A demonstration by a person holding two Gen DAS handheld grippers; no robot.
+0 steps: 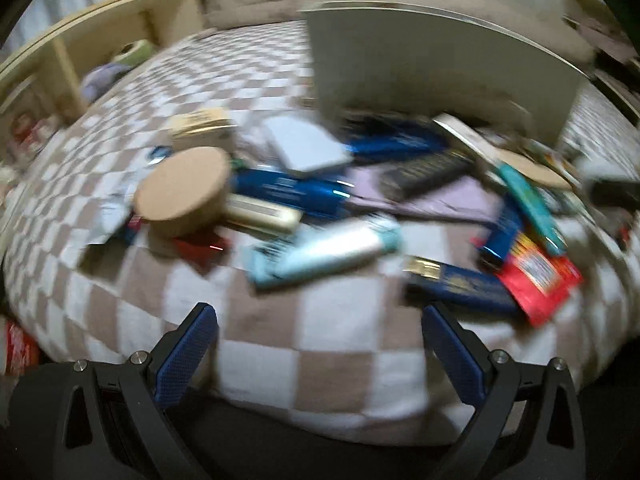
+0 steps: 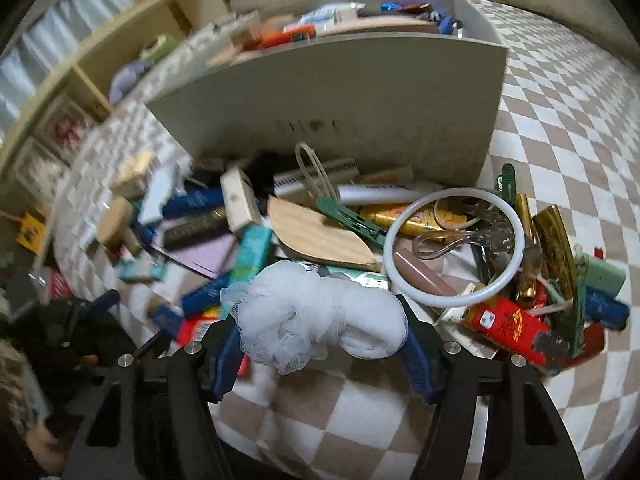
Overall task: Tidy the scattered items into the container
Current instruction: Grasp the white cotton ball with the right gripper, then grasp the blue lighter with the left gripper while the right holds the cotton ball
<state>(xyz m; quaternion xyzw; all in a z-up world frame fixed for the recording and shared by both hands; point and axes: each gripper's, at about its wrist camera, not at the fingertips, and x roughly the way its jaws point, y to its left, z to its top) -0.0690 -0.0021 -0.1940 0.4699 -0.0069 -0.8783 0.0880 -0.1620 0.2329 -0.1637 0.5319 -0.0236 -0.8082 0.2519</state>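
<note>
Right claw point(image 2: 322, 340) is clamping the white mesh puff point(image 2: 316, 320) low over the pile, in front of the box point(image 2: 360, 96); left claw point(image 1: 320, 340) is hanging apart, empty. Springy mesh may slip loose or snag the ring point(image 2: 454, 248) on lifting.

Checkered bed point(image 1: 264, 360) — scattered toiletries point(image 1: 320, 250), grey container point(image 2: 360, 112).

Your left gripper point(image 1: 320, 332) points steeply down with its blue-padded fingers point(image 1: 188, 352) spread wide and nothing between them. Your right gripper point(image 2: 320, 340) also tilts steeply down, its pads pressing both sides of a white mesh puff point(image 2: 316, 316).
</note>
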